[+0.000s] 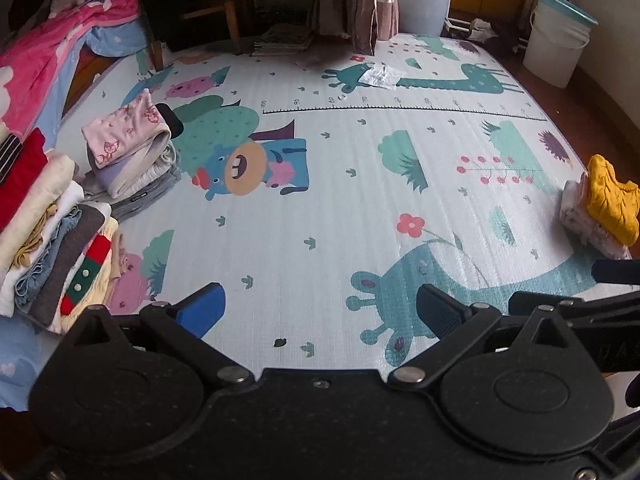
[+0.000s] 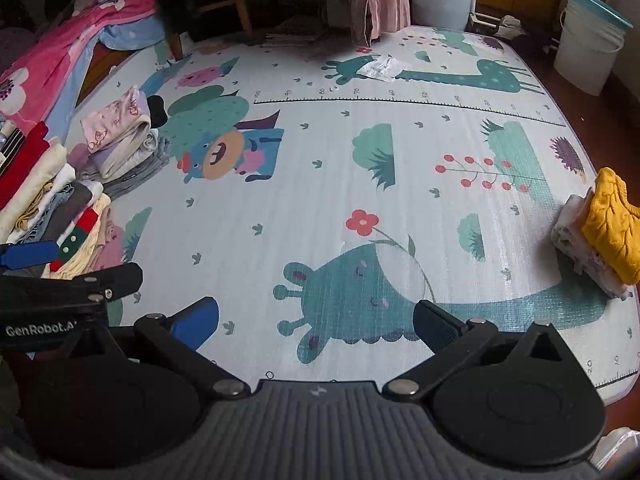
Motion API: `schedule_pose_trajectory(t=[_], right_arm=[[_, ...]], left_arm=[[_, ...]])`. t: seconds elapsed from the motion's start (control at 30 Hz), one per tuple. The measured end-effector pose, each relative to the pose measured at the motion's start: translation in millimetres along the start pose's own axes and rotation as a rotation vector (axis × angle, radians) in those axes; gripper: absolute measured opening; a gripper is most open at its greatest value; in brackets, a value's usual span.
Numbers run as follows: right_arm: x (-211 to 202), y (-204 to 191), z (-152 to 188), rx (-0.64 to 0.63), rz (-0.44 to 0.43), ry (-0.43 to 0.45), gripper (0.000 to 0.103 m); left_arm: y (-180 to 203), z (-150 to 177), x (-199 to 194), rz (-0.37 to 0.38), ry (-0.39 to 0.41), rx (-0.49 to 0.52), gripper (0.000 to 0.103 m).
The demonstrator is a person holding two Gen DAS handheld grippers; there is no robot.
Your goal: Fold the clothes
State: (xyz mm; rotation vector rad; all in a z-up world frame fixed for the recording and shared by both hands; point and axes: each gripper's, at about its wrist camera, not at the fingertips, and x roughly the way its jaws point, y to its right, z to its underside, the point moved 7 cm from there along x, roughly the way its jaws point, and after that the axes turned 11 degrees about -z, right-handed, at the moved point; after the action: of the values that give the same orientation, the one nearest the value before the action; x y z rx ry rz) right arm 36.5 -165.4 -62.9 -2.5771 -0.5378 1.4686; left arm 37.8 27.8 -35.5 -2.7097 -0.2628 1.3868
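Observation:
My left gripper (image 1: 320,304) is open and empty above the cartoon play mat (image 1: 340,208). My right gripper (image 2: 316,318) is open and empty too, just right of the left one, whose body shows in the right wrist view (image 2: 60,292). A tall stack of folded clothes (image 1: 52,232) stands at the left edge of the mat. A smaller folded pile topped by a pink printed garment (image 1: 128,148) lies behind it. At the right edge, a yellow garment (image 1: 612,200) rests on a small pile of pale clothes (image 2: 580,248).
A pink blanket (image 1: 60,40) drapes at the far left. A wooden chair (image 1: 208,4), a curtain (image 1: 368,0) and two white buckets (image 1: 556,40) stand beyond the mat. A crumpled white wrapper (image 1: 380,76) lies on the far part of the mat.

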Motion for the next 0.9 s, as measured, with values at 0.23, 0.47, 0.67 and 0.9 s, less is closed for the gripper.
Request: schedule_pose_trajectory(t=[0.23,0.47,0.67,0.9], right_arm=[[1.8,2.2,-0.1,0.002,0.0,-0.009,0.103],[3.2,1.0,-0.3,-0.004,0.011,-0.007,0.103],[5.7,3.2,-0.3,0.009,0.015,-0.004,0.103],[6.4,9.0,-3.2,0.009,0.008,-0.005,0.103]], left_arm=[[1.5,1.3,1.4,-0.003,-0.011,0.006,0.103],[-1.1,0.3,0.5,-0.003,-0.011,-0.011,0.103],[-0.8,-0.6,-0.9,-0.007,-0.004,-0.006,0.103],[-1.5,-1.6,-2.1,-0.017,0.006,0.0,0.103]])
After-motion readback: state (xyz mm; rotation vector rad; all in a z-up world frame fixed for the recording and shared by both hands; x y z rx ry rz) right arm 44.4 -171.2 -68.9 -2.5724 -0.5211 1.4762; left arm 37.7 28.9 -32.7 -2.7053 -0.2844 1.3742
